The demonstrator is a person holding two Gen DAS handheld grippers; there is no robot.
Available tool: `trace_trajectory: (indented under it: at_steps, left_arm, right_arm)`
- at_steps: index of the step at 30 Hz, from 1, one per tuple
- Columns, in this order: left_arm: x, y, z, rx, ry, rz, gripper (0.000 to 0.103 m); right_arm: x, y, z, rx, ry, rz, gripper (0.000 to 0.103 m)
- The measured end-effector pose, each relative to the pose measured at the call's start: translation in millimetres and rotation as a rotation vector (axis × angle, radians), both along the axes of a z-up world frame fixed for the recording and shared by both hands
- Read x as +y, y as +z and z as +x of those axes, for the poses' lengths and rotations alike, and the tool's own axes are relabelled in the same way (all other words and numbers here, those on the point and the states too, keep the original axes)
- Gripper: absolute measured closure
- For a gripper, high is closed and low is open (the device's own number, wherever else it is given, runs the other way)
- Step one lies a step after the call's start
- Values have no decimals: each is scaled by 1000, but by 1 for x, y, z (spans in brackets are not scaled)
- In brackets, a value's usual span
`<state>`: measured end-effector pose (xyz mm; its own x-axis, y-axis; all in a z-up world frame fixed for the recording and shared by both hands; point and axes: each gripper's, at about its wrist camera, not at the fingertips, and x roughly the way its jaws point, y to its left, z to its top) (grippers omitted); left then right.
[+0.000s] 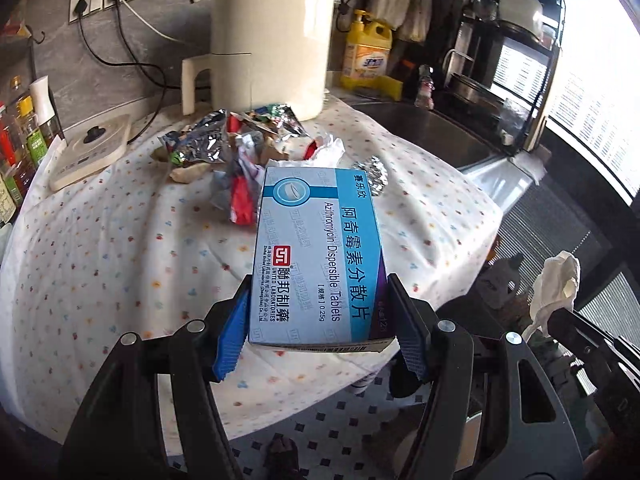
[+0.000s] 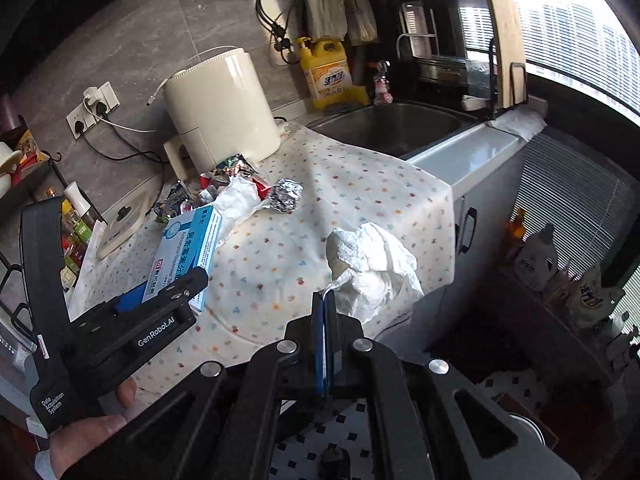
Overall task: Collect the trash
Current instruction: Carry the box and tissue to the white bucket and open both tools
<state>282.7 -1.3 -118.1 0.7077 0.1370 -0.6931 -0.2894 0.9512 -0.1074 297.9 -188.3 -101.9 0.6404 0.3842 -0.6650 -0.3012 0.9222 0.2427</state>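
My left gripper (image 1: 320,320) is shut on a blue and white medicine box (image 1: 316,256) and holds it above the near edge of the cloth-covered counter (image 1: 120,264). The box also shows in the right wrist view (image 2: 188,252). My right gripper (image 2: 325,300) is shut on a crumpled white tissue (image 2: 372,264), held above the counter's right edge; the tissue also shows in the left wrist view (image 1: 556,288). A pile of foil wrappers and paper trash (image 1: 232,148) lies further back on the cloth. A foil ball (image 2: 285,196) sits beside it.
A cream appliance (image 1: 268,48) stands behind the trash pile. A yellow detergent bottle (image 1: 368,52) and a steel sink (image 2: 396,128) are at the back right. A kitchen scale (image 1: 90,152) and sauce bottles (image 1: 20,136) are on the left. Tiled floor (image 1: 320,424) lies below.
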Motion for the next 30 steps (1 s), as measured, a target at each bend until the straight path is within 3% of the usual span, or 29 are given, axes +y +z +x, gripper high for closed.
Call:
trace_trajectory:
  at_steps: [10,23,25,27,30]
  left_arm:
    - [-92,-30,-5,61,-191,-22,38]
    - [-197,-112,-38,215,-404,-45,38]
    - [-210,-123,-44,236,-429,-47,38]
    - [-221,-132,-50,253,-450,-48,38]
    - [-237,-142,-55,275,-477,-47,38]
  right_arm:
    - [-86,-30,-34,69,-159,-21,102]
    - [-184,-121,-89,310,-367,-45,97]
    - [-195,-131,-97,334,-386,-41,91]
    - [-205,-135,-106,332,-413,-35,55]
    - [-217,-141,-119,338,-428,-42,55]
